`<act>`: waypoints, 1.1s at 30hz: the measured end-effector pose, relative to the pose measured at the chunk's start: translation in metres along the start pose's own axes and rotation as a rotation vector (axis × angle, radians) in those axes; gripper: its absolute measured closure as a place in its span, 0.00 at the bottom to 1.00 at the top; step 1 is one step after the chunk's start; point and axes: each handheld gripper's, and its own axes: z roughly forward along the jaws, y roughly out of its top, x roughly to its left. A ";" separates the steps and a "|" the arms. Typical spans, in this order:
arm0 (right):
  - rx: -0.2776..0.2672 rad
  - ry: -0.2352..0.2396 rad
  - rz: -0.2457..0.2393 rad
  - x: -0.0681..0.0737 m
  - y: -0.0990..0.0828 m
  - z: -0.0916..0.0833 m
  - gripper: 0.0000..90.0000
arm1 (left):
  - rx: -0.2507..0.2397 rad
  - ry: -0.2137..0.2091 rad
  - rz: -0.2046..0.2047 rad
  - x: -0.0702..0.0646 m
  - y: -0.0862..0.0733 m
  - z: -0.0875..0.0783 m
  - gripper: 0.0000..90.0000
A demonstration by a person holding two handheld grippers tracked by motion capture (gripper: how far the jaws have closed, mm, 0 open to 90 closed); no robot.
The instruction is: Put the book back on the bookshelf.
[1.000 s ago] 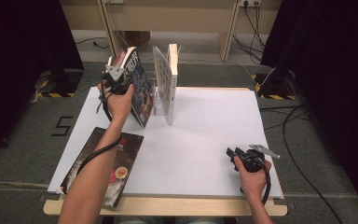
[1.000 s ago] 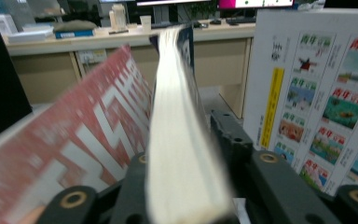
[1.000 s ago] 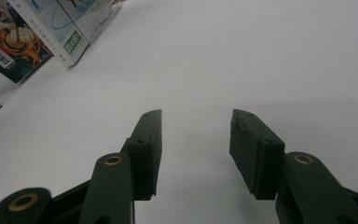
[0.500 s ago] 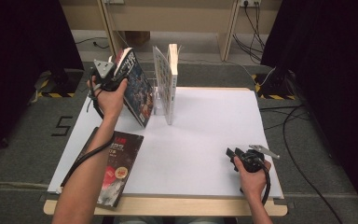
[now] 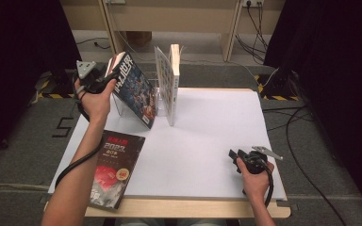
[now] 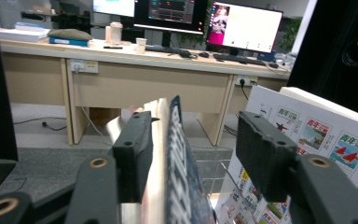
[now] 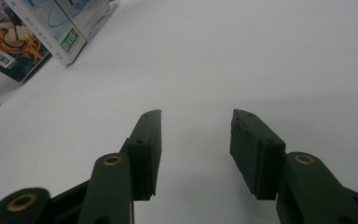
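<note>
Left hand-held gripper stands at the top edge of the dark-covered book, which leans tilted against the wire book stand at the far left of the bench. Its jaws have just been opening; the left gripper view shows the book's top edge between them, close against the left pad and clear of the right one, so the grip looks released. The book's long axis slopes down from the gripper toward the stand's base, its foot near the upright white book just beside it. Open room lies left and toward the person, where a second dark book lies flat near the bench's near left edge. Right hand-held gripper rests open over bare bench, well apart from both, so the left hand is far nearer the next pick.
</note>
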 end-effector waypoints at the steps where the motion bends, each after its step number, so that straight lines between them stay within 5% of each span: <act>1: 0.000 0.000 0.001 0.000 0.000 0.000 0.60 | 0.005 0.006 -0.007 0.003 -0.001 -0.003 0.48; 9: 0.003 -0.001 0.005 0.000 0.000 0.000 0.60 | 0.033 0.013 -0.062 0.018 -0.019 -0.019 0.43; 12: 0.006 -0.001 0.004 0.000 0.000 0.000 0.60 | 0.049 0.002 -0.095 0.020 -0.028 -0.028 0.47; 15: 0.011 0.001 0.003 0.001 0.000 0.001 0.60 | 0.062 -0.005 -0.081 0.019 -0.036 -0.034 0.58; 29: 0.014 0.004 0.007 0.001 0.000 0.001 0.60 | 0.111 -0.022 -0.091 0.007 -0.061 -0.027 0.82; 33: 0.015 0.005 0.007 0.001 0.000 0.001 0.60 | 0.112 -0.003 -0.132 0.008 -0.060 -0.024 0.82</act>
